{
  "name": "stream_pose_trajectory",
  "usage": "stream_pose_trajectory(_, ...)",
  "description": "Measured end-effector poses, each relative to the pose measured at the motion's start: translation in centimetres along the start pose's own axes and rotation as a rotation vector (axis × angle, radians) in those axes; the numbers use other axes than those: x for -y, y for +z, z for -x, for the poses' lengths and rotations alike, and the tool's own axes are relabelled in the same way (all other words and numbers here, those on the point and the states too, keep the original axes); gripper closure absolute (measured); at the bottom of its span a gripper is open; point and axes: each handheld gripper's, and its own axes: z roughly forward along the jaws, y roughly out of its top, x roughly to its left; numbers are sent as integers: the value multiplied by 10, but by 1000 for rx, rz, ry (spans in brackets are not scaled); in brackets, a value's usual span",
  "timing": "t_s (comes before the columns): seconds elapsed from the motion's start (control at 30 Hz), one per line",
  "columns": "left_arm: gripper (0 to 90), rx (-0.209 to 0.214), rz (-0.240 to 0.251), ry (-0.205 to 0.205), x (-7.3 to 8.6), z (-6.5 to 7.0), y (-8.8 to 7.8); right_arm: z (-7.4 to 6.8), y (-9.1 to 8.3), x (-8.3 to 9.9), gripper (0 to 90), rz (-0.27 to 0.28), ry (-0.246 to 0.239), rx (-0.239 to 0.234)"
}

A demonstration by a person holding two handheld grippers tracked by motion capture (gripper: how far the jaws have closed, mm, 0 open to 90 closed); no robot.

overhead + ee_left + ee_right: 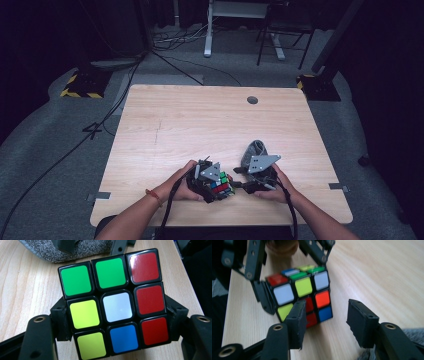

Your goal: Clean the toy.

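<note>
One puzzle cube [113, 305] clamped in the left hand-held gripper [212, 181], just beyond the right hand-held gripper's [325, 322] parted, empty jaws

The puzzle cube [113, 306] is of hard plastic: a black glossy body with smooth shiny colour tiles that catch the light. The table [200, 125] has a pale wood surface with fine grain, matt and smooth. Beside the cube lies a grey pouch [252, 151] of knitted, speckled cloth, which looks soft and a little rough. The left hand-held gripper [117, 322] has black matt plastic parts with small brass-coloured metal inserts, and the right hand-held gripper [325, 322] looks the same, its pads slightly coarse at the edges. The floor [50, 135] is covered with grey carpet.
</note>
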Motion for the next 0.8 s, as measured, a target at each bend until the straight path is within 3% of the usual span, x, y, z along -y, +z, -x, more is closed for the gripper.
stream_pose_trajectory(0.07,290,-5,-2,0,0,0,0,-1,0,-2,505,19,11,-8)
stream_pose_trajectory(0.23,280,-6,-16,-5,0,0,1,-6,-1,-11,516,38,-19,11)
stream_pose_trajectory(0.33,301,-19,-26,-11,0,1,2,-8,1,-16,510,53,-27,0)
stream_pose_trajectory(0.4,305,-4,-31,-19,0,-1,4,-11,4,-19,509,60,-35,-12)
stream_pose_trajectory(0.53,287,-10,-27,-35,1,-2,4,-19,11,-27,489,43,-72,-2)
stream_pose_trajectory(0.63,259,-13,-31,-26,1,-2,2,-23,16,-31,483,39,-79,3)
stream_pose_trajectory(0.8,216,-18,-53,-45,4,-4,-1,-22,15,-30,433,41,-65,6)
